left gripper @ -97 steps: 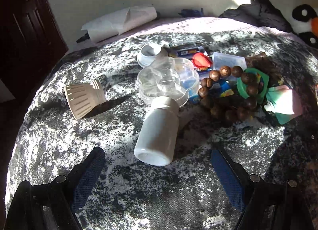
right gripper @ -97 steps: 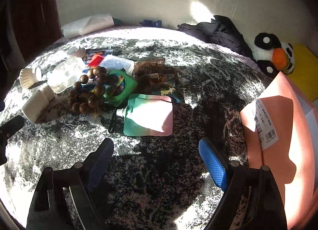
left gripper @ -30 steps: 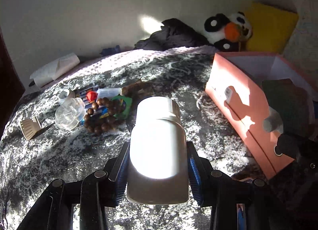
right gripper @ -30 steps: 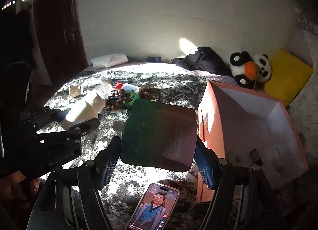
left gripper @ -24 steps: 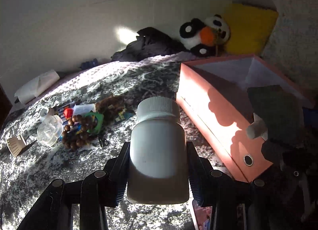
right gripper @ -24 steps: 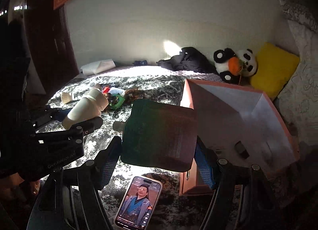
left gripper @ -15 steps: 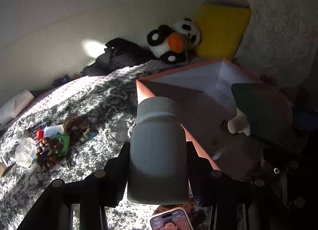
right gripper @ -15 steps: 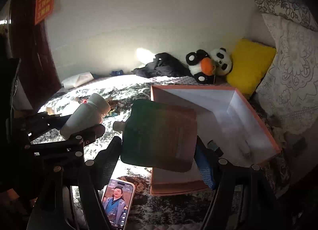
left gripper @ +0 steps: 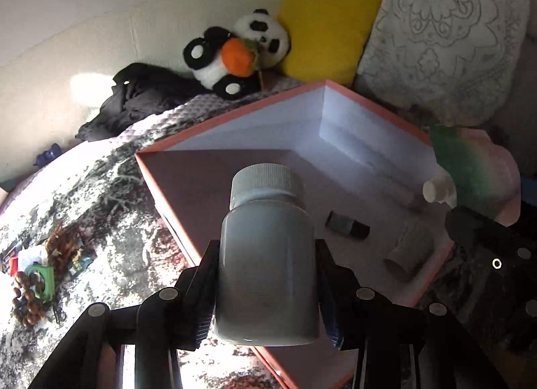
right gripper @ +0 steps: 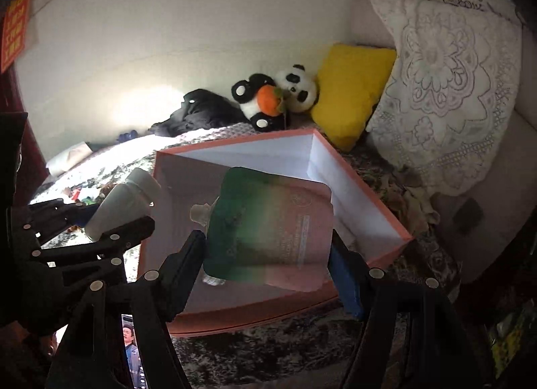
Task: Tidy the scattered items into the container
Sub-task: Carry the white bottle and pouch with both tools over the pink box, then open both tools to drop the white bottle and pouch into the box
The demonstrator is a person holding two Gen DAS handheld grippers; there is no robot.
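phone [right gripper: 131, 352] half hidden, pouch [right gripper: 268, 228] print unreadable

Since the earliest frames, the white bottle [left gripper: 266, 254] has left the bedspread [left gripper: 100, 221] and now sits clamped in the left gripper [left gripper: 266, 275]. The green-and-pink pouch [right gripper: 268, 231] has likewise left the bedspread and is clamped in the right gripper [right gripper: 268, 261]. Over the last second both loads have travelled from above the bedspread to above the open pink box [left gripper: 235, 113], whose white interior now fills the middle of both views. The remaining clutter [left gripper: 37, 281] has receded to the left edge of the left wrist view. The phone [right gripper: 132, 348] has slipped almost out of the right wrist view.
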